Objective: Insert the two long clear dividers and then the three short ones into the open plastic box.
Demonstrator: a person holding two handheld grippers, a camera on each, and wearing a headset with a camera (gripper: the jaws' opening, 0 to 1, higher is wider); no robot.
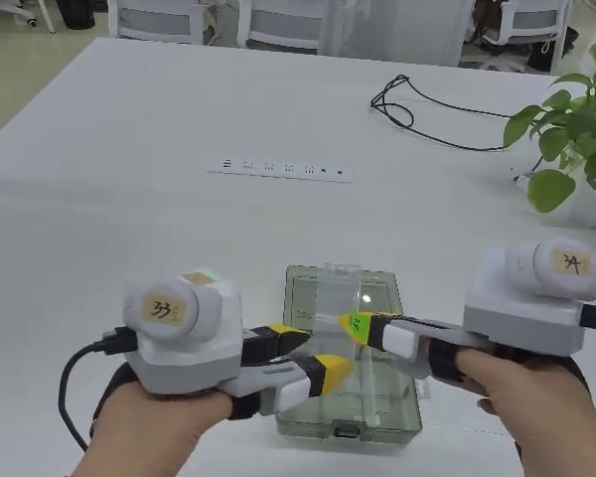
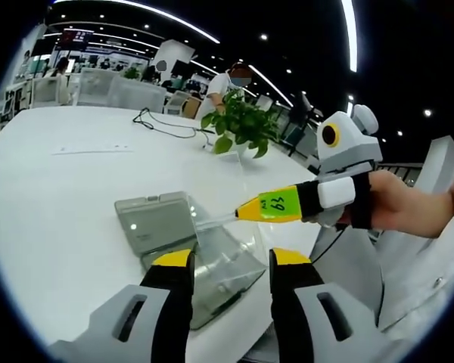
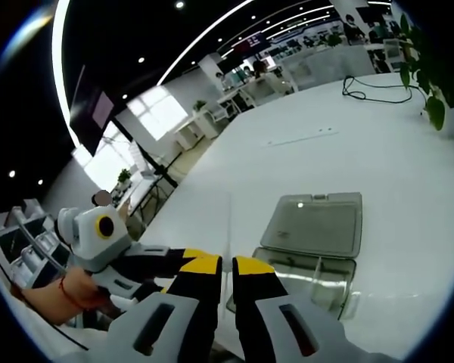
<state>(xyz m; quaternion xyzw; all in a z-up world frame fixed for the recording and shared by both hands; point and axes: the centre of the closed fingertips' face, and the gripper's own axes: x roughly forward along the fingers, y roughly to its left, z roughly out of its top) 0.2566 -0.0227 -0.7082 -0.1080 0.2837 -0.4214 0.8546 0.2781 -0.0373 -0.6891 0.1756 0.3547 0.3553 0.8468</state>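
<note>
Box (image 1: 318,293) of clear plastic, lid open, lower centre of head view on white desk (image 1: 129,229), left gripper (image 1: 318,353) jaws wide apart above it, right gripper (image 1: 353,323) jaws pinched on clear divider (image 3: 228,219) over the box.

White table (image 1: 129,199), potted plant (image 1: 576,129), black cable (image 1: 392,111), ceiling light strips (image 2: 348,30)

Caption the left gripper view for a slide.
Right gripper holds a clear divider over the open plastic box; left gripper open beside it.
</note>
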